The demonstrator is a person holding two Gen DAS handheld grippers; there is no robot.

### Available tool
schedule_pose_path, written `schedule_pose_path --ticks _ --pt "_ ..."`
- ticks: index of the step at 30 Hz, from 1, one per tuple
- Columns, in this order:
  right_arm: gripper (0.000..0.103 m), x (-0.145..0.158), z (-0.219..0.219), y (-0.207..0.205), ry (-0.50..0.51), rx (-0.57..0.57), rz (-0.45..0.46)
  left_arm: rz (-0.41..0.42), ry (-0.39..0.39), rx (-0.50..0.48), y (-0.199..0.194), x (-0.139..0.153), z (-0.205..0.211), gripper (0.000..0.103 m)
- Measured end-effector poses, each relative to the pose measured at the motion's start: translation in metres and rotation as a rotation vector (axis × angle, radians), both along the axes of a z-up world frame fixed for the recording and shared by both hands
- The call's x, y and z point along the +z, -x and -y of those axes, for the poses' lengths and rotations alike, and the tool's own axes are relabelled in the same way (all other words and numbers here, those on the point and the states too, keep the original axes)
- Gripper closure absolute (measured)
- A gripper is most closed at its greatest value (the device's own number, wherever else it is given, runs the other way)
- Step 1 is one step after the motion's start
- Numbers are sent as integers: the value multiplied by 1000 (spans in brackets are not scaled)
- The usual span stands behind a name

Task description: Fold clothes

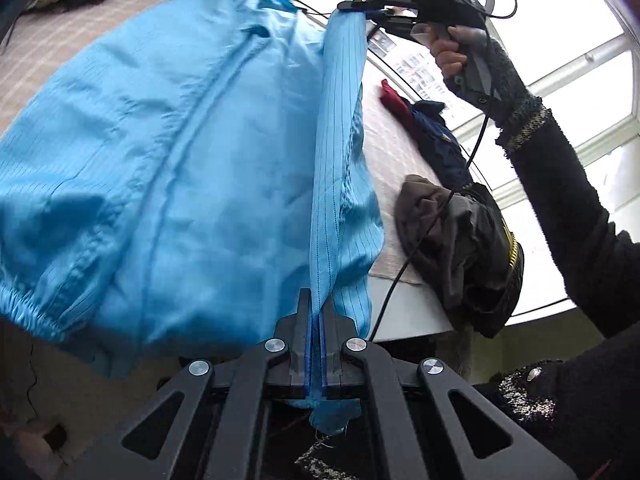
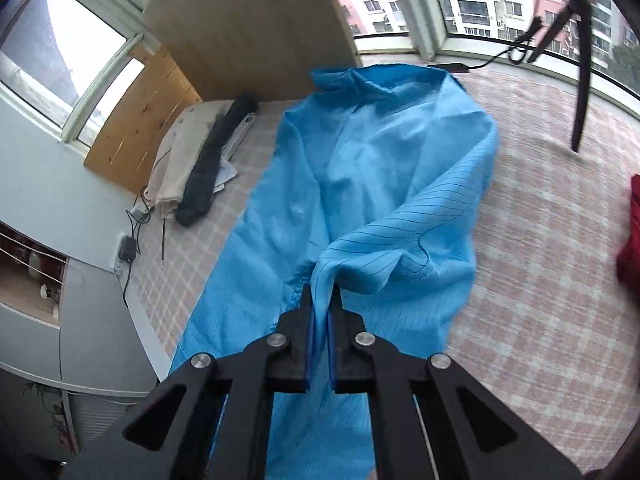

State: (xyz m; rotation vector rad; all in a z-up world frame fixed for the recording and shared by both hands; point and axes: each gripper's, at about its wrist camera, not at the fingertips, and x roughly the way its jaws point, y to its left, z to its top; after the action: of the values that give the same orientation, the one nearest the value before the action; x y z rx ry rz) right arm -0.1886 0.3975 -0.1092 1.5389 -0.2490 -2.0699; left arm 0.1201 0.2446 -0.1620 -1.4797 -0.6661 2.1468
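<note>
Closest to us, our left gripper (image 1: pixel 316 320) has its black fingers (image 1: pixel 301 344) pressed narrow on a fold of the bright blue, thin-striped, shiny garment (image 1: pixel 160 152), with a tail of cloth hanging out below them. From there a taut band of the same fabric runs up and away to our right gripper (image 1: pixel 360 10), which pinches the far end of that band; the person's right hand (image 1: pixel 452 54), in a dark knit sleeve, squeezes its handle. In the right wrist view, our right gripper (image 2: pixel 320 300) likewise has its fingers (image 2: pixel 306 320) drawn in on a bunched pleat of the blue garment (image 2: pixel 380 184).

Beyond the fingers, the rest of the garment spreads over the bed with the pink and white checked cover (image 2: pixel 540 280), its collar end toward the far window.

Farther out, a brown and black heap of clothes (image 1: pixel 452 248) sits at the bed's right edge, with a navy and red pile (image 1: pixel 420 120) beyond it. On the far left of the bed lie a cream cloth and a dark folded garment (image 2: pixel 204 168), beside a light wooden panel (image 2: pixel 240 20).
</note>
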Motion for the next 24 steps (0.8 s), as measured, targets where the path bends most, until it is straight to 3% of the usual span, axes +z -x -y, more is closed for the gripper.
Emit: schedule_pose_path --ticks 4,5,6,8,10,14,19,24 --pt "89 -32 72 12 -124 122 59 100 88 66 1 -29 25 93" --pt "89 -28 74 10 -103 124 62 116 106 79 0 -31 30 96" --pt "89 -24 76 8 -82 126 65 123 121 89 -1 -31 35 92" --pt "84 -4 62 -4 -15 121 44 101 147 89 -8 -21 41 85" --pt "80 22 38 -27 7 90 -6 64 160 72 -15 -7 46 85" --pt "71 38 -16 -105 23 54 -32 16 182 19 -22 13 53 79" --pt "68 -12 -55 -240 -16 -23 33 -1 192 -95 -14 15 44 79" --pt "68 -56 -28 -349 -72 -64 37 -18 210 -280 -2 11 21 79"
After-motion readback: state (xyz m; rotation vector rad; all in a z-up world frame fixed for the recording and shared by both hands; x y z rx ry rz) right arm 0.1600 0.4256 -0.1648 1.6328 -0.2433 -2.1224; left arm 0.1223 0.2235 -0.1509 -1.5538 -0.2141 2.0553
